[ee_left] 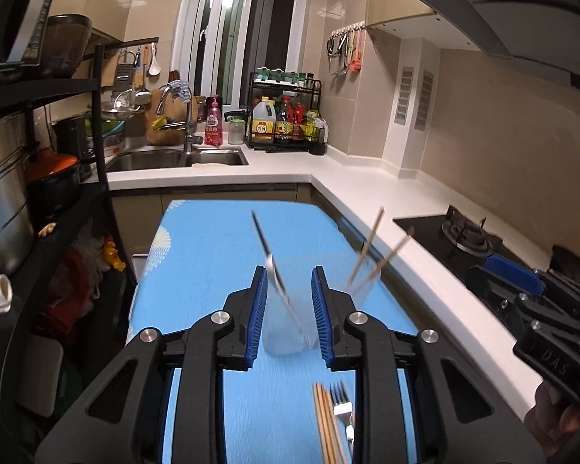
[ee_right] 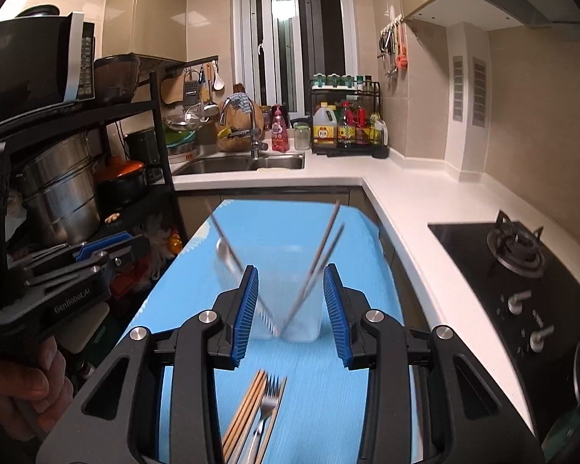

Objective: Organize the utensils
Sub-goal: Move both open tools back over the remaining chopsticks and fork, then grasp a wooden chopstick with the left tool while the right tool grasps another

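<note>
The clear plastic cup [ee_right: 286, 301] stands upright on the blue cloth-covered board [ee_right: 197, 270], already holding a metal fork or spoon [ee_left: 272, 266] leaning toward 11 o'clock and a pair of wooden chopsticks [ee_left: 371, 249] leaning toward 1 o'clock. Motion blur keeps me from telling which utensil the metal one is. I judge I'm partway through: a loose bundle of wooden chopsticks [ee_right: 247, 406] and a steel fork [ee_right: 268, 402] lie flat on the board at 6 o'clock, beneath the fingers, not yet in the cup.

My right gripper [ee_right: 290, 309] hovers with its blue pads spread, nothing between them — the cup sits just ahead at 12 o'clock. My left gripper [ee_left: 290, 313] is likewise spread and empty, the cup framed between its fingers without visible contact.

Next, as I see it, one gripper must drop back toward 6 o'clock, pinch the fork or chopsticks by the handle end, tip them upright, and lower them into the cup without knocking it — it looks light and top-heavy.
</note>
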### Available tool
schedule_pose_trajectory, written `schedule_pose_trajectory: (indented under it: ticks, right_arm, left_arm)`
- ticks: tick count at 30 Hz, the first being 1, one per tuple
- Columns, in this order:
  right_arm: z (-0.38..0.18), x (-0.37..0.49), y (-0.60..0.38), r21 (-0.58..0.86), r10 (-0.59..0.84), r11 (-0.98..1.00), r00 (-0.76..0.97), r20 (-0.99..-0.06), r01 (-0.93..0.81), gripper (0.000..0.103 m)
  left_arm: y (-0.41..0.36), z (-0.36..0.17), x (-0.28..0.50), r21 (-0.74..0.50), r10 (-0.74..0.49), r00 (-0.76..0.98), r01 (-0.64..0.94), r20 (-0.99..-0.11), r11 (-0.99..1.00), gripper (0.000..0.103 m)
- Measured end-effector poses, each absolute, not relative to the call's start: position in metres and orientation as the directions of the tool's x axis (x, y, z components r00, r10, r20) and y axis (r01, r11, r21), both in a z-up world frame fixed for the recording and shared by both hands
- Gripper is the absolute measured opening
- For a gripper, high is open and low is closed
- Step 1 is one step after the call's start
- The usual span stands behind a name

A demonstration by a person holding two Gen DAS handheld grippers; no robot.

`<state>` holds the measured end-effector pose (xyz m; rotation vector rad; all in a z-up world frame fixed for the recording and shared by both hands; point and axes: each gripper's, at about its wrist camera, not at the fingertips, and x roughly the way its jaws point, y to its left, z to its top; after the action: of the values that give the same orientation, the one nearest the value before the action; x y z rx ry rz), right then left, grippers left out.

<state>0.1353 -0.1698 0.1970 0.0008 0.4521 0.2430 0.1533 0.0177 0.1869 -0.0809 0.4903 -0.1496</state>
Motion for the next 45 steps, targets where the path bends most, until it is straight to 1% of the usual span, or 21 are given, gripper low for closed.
schedule_pose_trajectory:
  ticks: [4, 6, 9, 11, 13, 18, 21, 26, 30, 35, 38, 40, 41, 42, 45]
  right_arm:
    - [0.151, 0.107, -0.165, 0.064, 0.24, 0.969, 0.844, -0.48, -0.238, 0.033]
    - [0.126, 0.095, -0.161, 0.052, 0.223, 0.972, 0.829, -0.514, -0.229, 0.023]
    - [0.097, 0.078, -0.163, 0.091, 0.233, 0.971, 0.808, -0.541, -0.219, 0.015]
    - [0.077, 0.068, -0.164, 0.119, 0.237, 0.971, 0.793, -0.561, -0.206, 0.014]
    - [0.056, 0.057, -0.163, 0.135, 0.232, 0.973, 0.775, -0.587, -0.189, 0.014]
    - [0.014, 0.035, -0.156, 0.141, 0.232, 0.973, 0.734, -0.638, -0.185, 0.015]
    - [0.0, 0.034, -0.155, 0.159, 0.248, 0.969, 0.692, -0.677, -0.191, 0.017]
    - [-0.007, 0.035, -0.148, 0.147, 0.256, 0.965, 0.667, -0.699, -0.217, 0.018]
    - [-0.016, 0.037, -0.148, 0.15, 0.249, 0.967, 0.641, -0.726, -0.206, 0.018]
    - [-0.02, 0.038, -0.146, 0.15, 0.249, 0.967, 0.629, -0.736, -0.207, 0.018]
    - [-0.02, 0.039, -0.144, 0.137, 0.24, 0.968, 0.632, -0.737, -0.208, 0.017]
    - [-0.019, 0.039, -0.145, 0.136, 0.238, 0.969, 0.632, -0.737, -0.206, 0.016]
    - [-0.02, 0.039, -0.146, 0.135, 0.234, 0.97, 0.633, -0.738, -0.202, 0.013]
    - [-0.02, 0.04, -0.146, 0.138, 0.236, 0.97, 0.633, -0.738, -0.2, 0.007]
    - [-0.02, 0.041, -0.15, 0.152, 0.236, 0.971, 0.63, -0.739, -0.186, 0.007]
  left_arm:
    - [0.013, 0.141, 0.117, -0.118, -0.166, 0.861, 0.124, -0.48, 0.985, 0.023]
    - [0.012, 0.116, 0.1, -0.112, -0.157, 0.854, 0.116, -0.496, 0.987, 0.02]
    - [0.014, 0.084, 0.08, -0.137, -0.16, 0.839, 0.103, -0.521, 0.985, 0.017]
    - [0.014, 0.063, 0.067, -0.136, -0.156, 0.83, 0.097, -0.535, 0.986, 0.011]
    - [0.015, 0.041, 0.052, -0.134, -0.149, 0.817, 0.089, -0.557, 0.987, 0.01]
    - [0.016, 0.002, 0.025, -0.188, -0.165, 0.777, 0.061, -0.608, 0.98, 0.01]
    - [0.005, -0.008, 0.015, -0.214, -0.227, 0.75, 0.116, -0.622, 0.97, 0.01]
    - [-0.014, -0.015, 0.005, -0.212, -0.273, 0.741, 0.178, -0.613, 0.961, 0.01]
    - [-0.02, -0.02, 0.004, -0.194, -0.263, 0.74, 0.181, -0.619, 0.964, 0.01]
    - [-0.02, -0.025, 0.006, -0.191, -0.25, 0.733, 0.166, -0.632, 0.967, 0.01]
    - [-0.026, -0.026, 0.004, -0.149, -0.23, 0.735, 0.175, -0.638, 0.973, 0.01]
    - [-0.027, -0.026, 0.003, -0.138, -0.224, 0.737, 0.176, -0.638, 0.975, 0.01]
    - [-0.027, -0.025, 0.004, -0.139, -0.224, 0.737, 0.176, -0.638, 0.975, 0.01]
    - [-0.028, -0.025, 0.004, -0.136, -0.222, 0.738, 0.176, -0.638, 0.975, 0.01]
    - [-0.028, -0.025, 0.003, -0.121, -0.206, 0.743, 0.168, -0.637, 0.978, 0.007]
